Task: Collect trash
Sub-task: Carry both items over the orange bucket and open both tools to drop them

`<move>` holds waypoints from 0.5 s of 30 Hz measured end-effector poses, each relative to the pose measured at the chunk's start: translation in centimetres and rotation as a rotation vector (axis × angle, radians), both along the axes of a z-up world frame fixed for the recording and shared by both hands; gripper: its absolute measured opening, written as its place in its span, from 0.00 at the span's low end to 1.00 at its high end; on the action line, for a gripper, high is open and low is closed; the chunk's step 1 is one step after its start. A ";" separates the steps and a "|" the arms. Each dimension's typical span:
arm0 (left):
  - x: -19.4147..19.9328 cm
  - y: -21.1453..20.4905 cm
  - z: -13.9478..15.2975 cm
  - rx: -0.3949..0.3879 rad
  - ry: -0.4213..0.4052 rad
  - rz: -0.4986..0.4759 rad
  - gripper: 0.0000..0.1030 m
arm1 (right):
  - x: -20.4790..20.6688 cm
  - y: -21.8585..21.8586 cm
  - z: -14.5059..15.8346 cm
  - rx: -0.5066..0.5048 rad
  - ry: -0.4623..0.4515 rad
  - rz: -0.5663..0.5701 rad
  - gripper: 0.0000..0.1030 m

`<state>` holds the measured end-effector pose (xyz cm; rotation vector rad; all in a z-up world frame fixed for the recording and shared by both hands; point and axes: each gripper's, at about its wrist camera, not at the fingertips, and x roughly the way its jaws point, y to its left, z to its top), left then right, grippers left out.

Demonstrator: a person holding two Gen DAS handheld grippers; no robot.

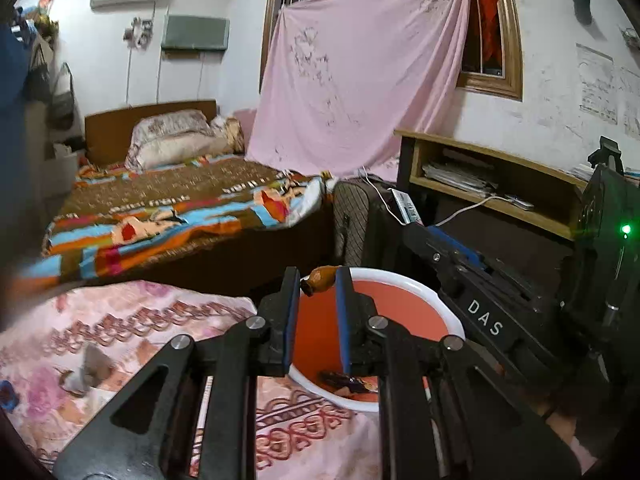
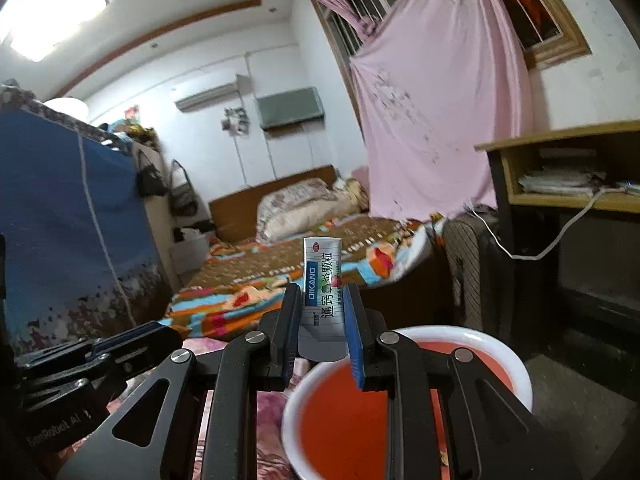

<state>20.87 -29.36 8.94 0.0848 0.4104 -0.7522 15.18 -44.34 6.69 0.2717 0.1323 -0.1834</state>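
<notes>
Dim room, glaring ceiling lamp (image 2: pixel 56 12) top left, fisheye-bent dark edges, slight motion blur low down

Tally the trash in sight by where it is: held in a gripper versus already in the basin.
Held: 2, a brown scrap in the left gripper, a sachet in the right gripper
In the basin: 1 dark wrapper
Total: 3

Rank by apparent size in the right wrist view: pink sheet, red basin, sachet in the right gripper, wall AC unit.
1. pink sheet
2. red basin, though nearness to the camera inflates it
3. and 4. unsure: sachet and wall AC unit look alike; the sachet is near, the AC far.
</notes>
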 end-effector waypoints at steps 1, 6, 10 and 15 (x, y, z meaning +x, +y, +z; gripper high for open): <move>0.0 -0.2 -0.2 0.003 0.006 -0.003 0.02 | 0.1 -0.3 -0.1 0.007 0.013 -0.007 0.19; 0.8 -1.5 -1.0 0.013 0.066 -0.020 0.02 | 0.2 -1.0 -0.5 0.028 0.049 -0.040 0.19; 1.7 -2.3 -1.8 0.016 0.127 -0.022 0.03 | 0.2 -1.6 -0.9 0.050 0.071 -0.062 0.19; 2.6 -2.7 -2.5 0.004 0.194 -0.017 0.03 | 0.6 -2.1 -1.3 0.068 0.106 -0.075 0.19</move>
